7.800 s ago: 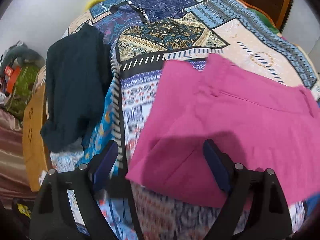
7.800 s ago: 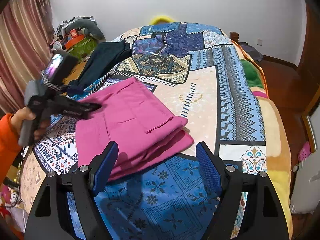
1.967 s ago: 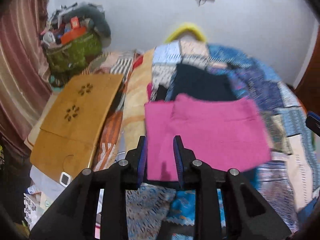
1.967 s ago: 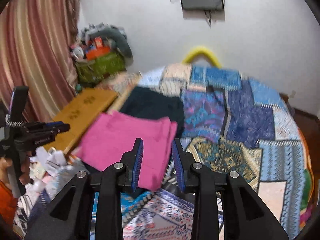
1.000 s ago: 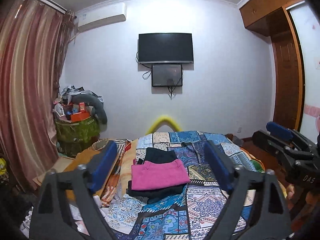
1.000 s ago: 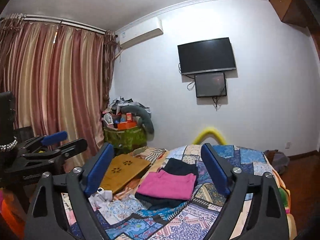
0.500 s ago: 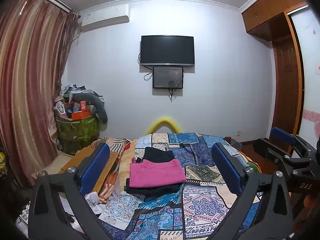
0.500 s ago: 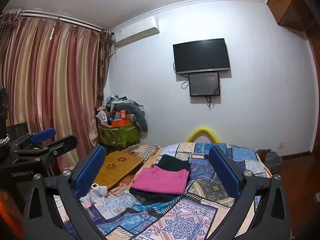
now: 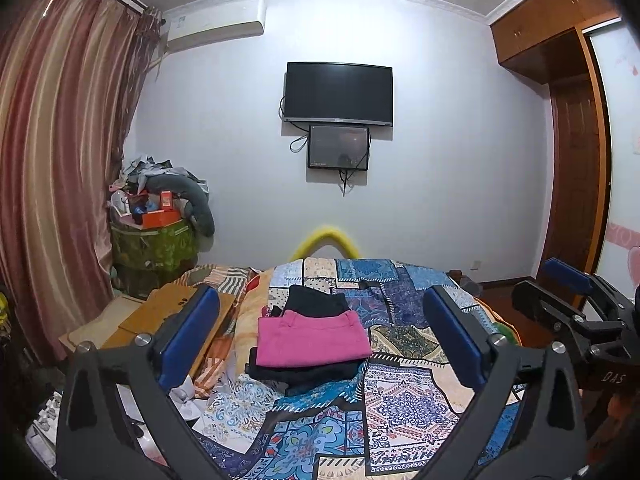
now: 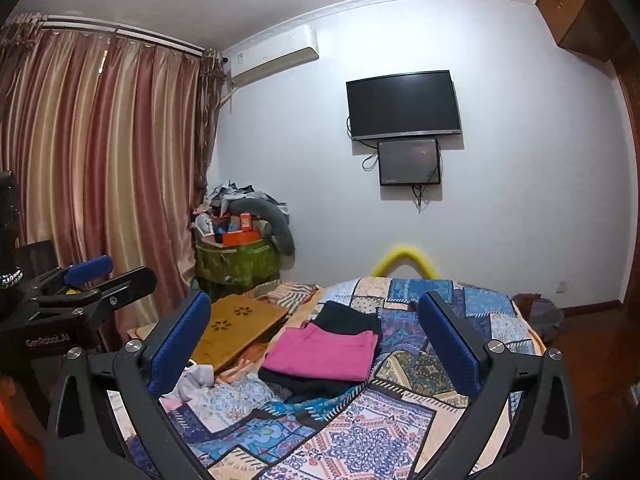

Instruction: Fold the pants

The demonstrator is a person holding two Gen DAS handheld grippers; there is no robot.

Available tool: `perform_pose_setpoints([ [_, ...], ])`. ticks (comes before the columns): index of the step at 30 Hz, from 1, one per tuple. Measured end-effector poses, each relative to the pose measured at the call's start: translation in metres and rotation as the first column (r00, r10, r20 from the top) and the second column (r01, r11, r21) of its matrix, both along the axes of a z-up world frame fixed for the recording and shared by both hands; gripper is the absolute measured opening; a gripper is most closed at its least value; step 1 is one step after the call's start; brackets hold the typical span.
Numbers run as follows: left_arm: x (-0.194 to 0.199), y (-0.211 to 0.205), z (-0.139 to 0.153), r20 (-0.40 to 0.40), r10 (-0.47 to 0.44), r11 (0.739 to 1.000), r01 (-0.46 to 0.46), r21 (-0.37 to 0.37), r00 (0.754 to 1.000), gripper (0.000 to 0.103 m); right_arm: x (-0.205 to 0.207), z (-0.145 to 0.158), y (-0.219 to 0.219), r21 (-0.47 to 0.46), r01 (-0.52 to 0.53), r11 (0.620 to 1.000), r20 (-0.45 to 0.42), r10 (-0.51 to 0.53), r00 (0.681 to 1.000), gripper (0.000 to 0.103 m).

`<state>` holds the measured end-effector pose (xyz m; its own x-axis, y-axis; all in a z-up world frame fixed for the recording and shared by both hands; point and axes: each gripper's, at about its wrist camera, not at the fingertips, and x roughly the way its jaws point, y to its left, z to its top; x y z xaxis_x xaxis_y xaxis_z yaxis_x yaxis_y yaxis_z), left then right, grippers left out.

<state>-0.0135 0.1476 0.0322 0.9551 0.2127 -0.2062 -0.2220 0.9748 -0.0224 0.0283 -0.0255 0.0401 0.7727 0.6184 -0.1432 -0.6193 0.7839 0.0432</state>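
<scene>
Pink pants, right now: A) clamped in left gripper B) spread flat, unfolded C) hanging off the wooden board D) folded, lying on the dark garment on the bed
D: the pink pants lie as a folded rectangle on the dark garment, both grippers open and away.

Black hand-held gripper (image 9: 320, 340) frames; blue finger pads (image 9: 190, 338); silver screws; white lettering.

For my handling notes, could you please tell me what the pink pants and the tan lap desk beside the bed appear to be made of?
The pink pants look like a soft, matte woven cloth, perhaps cotton: they lie folded flat, with limp edges and a visible seam. The tan lap desk looks like wood or bamboo board, smooth and slightly satiny: rigid, flat, with flower-shaped cut-outs. Neither is certain from this distance.
</scene>
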Motion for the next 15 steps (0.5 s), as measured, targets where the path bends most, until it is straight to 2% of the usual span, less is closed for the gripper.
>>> perform_pose_setpoints([
  [15,0.0040,0.0037,-0.0043,-0.014,0.003,1.000,-0.004,-0.009,1.000,0.103,-0.0009,-0.0009,-0.0009,-0.009,0.001,1.000,-0.014,-0.001,1.000,0.103],
])
